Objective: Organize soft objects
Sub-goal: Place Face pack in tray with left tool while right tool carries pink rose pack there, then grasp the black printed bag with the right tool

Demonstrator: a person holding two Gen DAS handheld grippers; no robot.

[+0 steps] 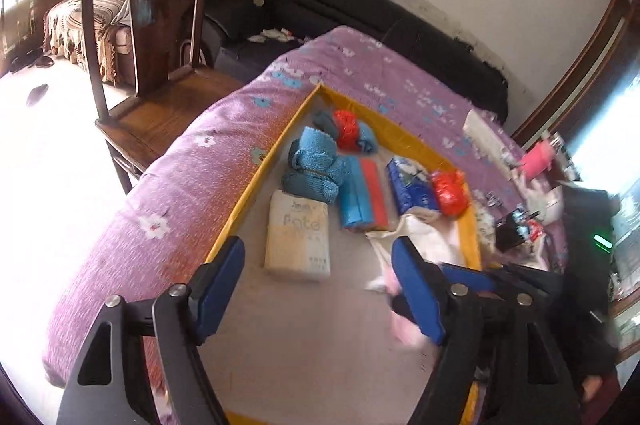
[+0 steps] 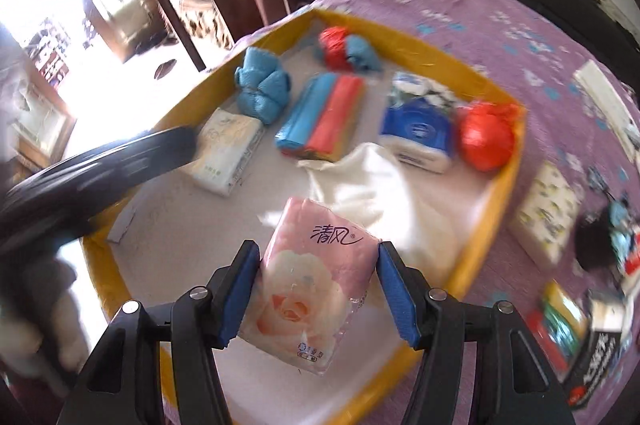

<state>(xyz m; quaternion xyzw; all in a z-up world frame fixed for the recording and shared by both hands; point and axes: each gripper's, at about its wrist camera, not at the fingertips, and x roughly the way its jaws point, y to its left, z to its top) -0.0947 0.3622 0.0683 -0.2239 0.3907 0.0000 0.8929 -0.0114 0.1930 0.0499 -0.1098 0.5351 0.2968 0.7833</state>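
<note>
On a purple flowered bedcover (image 2: 460, 5) lies our yellow-rimmed tray (image 2: 502, 177). Above its white floor, our right gripper (image 2: 316, 289) pinches a pink tissue pack (image 2: 312, 281) between both pads. Our left gripper (image 1: 320, 285) stands spread with nothing between its jaws, near a cream tissue pack (image 1: 298, 235) inside the tray.

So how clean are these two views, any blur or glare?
Left wrist view: window glare whitens the floor, motion blur smears the pink pack by the open left claw. Right wrist view: glare top left, the other arm and right-edge clutter are streaked, the pink tissue pack in the right claw stays sharp.
</note>
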